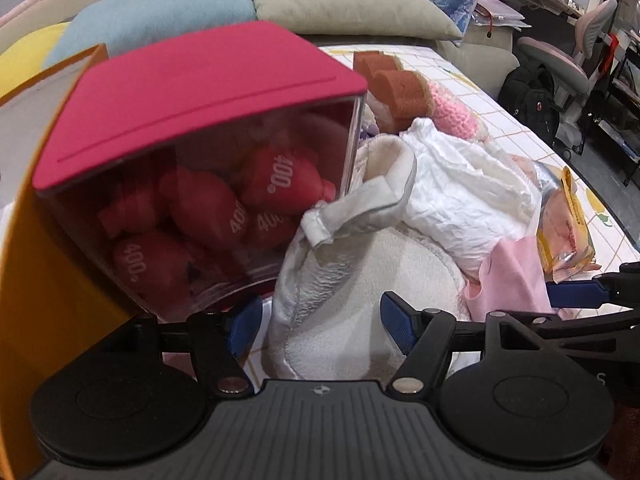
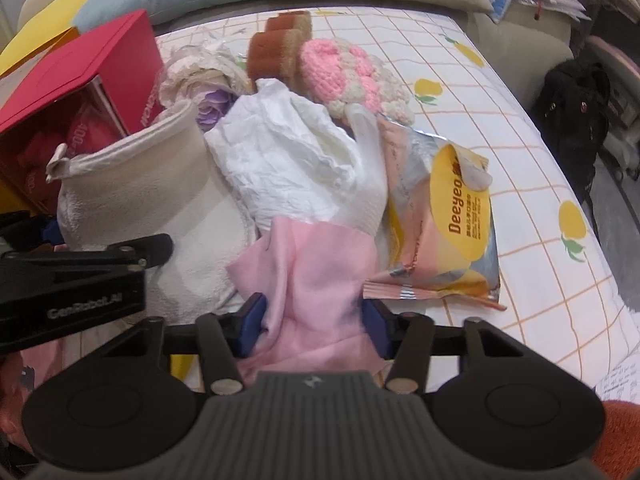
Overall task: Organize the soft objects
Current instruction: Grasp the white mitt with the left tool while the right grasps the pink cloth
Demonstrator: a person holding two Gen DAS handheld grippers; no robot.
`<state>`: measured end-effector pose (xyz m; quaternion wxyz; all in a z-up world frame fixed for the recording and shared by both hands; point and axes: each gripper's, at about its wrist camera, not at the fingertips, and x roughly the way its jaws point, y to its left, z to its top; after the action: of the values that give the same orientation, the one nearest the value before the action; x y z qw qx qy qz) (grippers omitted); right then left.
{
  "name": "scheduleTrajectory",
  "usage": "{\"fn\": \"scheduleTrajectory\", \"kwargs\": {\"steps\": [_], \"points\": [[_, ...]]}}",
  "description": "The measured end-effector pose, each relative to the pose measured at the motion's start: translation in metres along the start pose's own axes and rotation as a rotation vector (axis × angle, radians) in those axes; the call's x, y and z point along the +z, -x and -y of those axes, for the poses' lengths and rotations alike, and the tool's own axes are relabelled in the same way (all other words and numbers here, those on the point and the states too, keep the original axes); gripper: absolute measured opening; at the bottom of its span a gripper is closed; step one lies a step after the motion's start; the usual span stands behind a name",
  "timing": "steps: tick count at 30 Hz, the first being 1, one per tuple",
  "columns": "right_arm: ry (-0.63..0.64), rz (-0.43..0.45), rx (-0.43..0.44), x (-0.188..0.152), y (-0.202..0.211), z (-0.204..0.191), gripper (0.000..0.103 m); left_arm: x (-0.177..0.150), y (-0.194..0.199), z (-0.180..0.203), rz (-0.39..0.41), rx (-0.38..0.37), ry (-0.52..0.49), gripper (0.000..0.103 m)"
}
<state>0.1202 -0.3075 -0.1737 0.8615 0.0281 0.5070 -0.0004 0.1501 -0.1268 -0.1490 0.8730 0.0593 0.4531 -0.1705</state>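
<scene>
A pile of soft things lies on the checked bedsheet (image 2: pixel 520 128). My left gripper (image 1: pixel 320 324) is open, its blue pads either side of a white fleecy cloth (image 1: pixel 360 280) with a grey strap (image 1: pixel 352 204). My right gripper (image 2: pixel 314 320) is open around a pink cloth (image 2: pixel 316 264), which lies between its blue pads; whether they press it is unclear. Behind lie a crumpled white cloth (image 2: pixel 280 152), a pink-and-cream crochet piece (image 2: pixel 352 68), brown sponges (image 2: pixel 276 48) and a purple flower (image 2: pixel 214 106).
A red-lidded clear box (image 1: pixel 192 92) of red pouches stands at the left by an orange board (image 1: pixel 24 240). A yellow "Deeyeo" packet (image 2: pixel 448 224) lies right of the pile. Blue, beige and yellow pillows (image 1: pixel 160 12) line the back. A black backpack (image 2: pixel 572 108) sits beyond the bed.
</scene>
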Motion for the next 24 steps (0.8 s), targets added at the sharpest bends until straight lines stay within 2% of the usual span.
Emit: {"fn": "scheduleTrajectory", "kwargs": {"steps": [2,5,7,11,12,13,15,24], "points": [[0.009,0.006,0.004,0.0,0.001,-0.001,0.035,-0.002,0.002,0.0,0.006,-0.011,-0.007,0.071],[0.019,0.013,0.012,-0.001,0.004,-0.002,0.023,-0.004,0.005,0.004,0.007,-0.026,-0.022,0.055],[0.024,0.015,0.017,-0.001,0.005,-0.003,0.018,-0.004,0.007,0.008,0.004,-0.032,-0.033,0.039],[0.018,0.016,0.027,0.0,0.004,-0.002,0.013,-0.003,0.009,0.014,-0.002,-0.03,-0.079,0.021],[0.013,0.017,0.03,0.0,0.005,-0.001,0.013,-0.003,0.01,0.014,-0.002,-0.026,-0.082,0.01],[0.008,0.018,0.033,-0.001,0.006,0.0,0.012,-0.003,0.01,0.013,-0.007,-0.03,-0.079,0.005],[-0.002,0.023,0.04,-0.001,0.008,0.002,0.012,-0.004,0.014,0.008,-0.013,-0.055,-0.053,0.005],[-0.044,0.06,0.1,-0.006,0.035,0.009,0.012,-0.011,0.061,0.001,0.057,-0.09,-0.02,0.005]]}}
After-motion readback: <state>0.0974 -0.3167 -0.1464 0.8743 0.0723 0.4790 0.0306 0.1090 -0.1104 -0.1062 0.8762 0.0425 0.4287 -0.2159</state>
